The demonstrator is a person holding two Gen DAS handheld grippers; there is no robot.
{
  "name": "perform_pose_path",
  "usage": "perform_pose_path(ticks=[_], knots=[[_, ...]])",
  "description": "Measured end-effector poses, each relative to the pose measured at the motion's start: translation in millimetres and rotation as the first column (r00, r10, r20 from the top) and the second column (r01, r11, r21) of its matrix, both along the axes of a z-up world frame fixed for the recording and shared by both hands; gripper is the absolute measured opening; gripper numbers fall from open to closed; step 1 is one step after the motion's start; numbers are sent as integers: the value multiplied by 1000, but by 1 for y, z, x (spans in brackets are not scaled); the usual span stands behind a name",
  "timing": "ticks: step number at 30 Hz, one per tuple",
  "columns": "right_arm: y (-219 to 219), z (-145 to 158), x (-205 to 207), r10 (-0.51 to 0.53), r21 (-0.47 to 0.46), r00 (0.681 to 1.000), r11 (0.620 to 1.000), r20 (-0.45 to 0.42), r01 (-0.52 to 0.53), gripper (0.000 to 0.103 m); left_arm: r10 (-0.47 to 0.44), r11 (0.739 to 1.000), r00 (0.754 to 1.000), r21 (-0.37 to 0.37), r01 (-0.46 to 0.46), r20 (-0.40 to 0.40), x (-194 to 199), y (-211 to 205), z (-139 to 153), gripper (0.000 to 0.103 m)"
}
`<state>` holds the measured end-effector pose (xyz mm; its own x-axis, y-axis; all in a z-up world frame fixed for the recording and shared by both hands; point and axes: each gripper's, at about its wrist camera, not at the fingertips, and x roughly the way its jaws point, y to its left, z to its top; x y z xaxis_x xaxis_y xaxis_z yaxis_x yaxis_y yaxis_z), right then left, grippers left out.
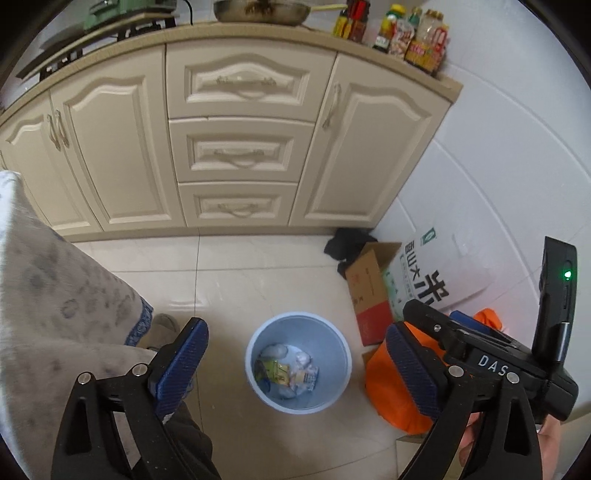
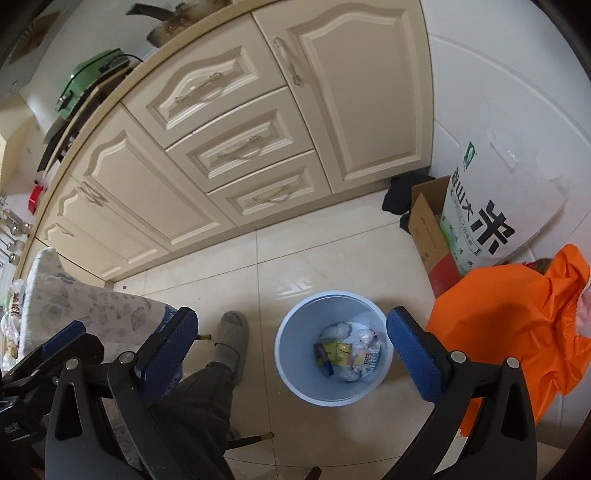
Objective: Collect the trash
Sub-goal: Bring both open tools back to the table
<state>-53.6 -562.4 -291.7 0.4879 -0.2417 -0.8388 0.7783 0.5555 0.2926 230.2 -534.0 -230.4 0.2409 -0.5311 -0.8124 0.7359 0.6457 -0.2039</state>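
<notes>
Blue-padded fingers of the left gripper [image 1: 295, 373] stand spread wide with nothing between them, directly above the pale blue waste bin [image 1: 332, 384]; the right gripper [image 2: 291, 362] is spread just as wide and empty, over the same bin [image 2: 291, 373]. No earlier view is on hand to show how the jaws got there. Trash [image 1: 286, 371] lies at the bottom of the bin: crumpled white paper or tissue and a yellow-green printed wrapper, its lettering too small to read. What lies under the top pieces is hidden.

Just right of the bin, an orange cloth or bag [image 2: 517, 328] is partly covered by the right gripper's finger and cut off by the frame edge. Behind it, farther from the camera than the bin, a white rice sack [image 2: 491, 206] stands in an open cardboard box [image 2: 424, 229], with a dark crumpled cloth [image 2: 402, 195] against the cabinet foot. Left of the bin, a grey slipper [image 2: 232, 339] and a dark trouser leg show; the rest of the person is out of view. A patterned cloth [image 1: 55, 277] drapes at far left, what it covers unseen.

Glossy cream floor tiles [image 1: 236, 273] surround the bin. Beyond it rise cream kitchen cabinets [image 1: 240, 147] with three drawers; on the surface [image 1: 258, 35] above, a pan, a green appliance and sauce bottles [image 1: 406, 33] are cropped by the lens rim.
</notes>
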Motion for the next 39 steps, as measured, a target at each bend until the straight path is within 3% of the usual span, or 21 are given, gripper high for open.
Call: perform_pose_path(ticks=[12, 21, 31, 39], knots=[[62, 75, 24, 100, -122, 993, 988, 59, -92, 103, 46, 990, 991, -140, -29, 123, -33, 122, 84, 101], [129, 132, 61, 228, -217, 966, 956, 123, -198, 103, 148, 963, 960, -256, -84, 239, -68, 245, 138, 102], [205, 177, 109, 387, -302, 905, 897, 177, -324, 103, 304, 917, 892, -356, -179, 334, -110, 369, 175, 102], [263, 204, 143, 506, -357, 834, 837, 218, -415, 103, 425, 875, 820, -405, -264, 384, -144, 443, 189, 102]])
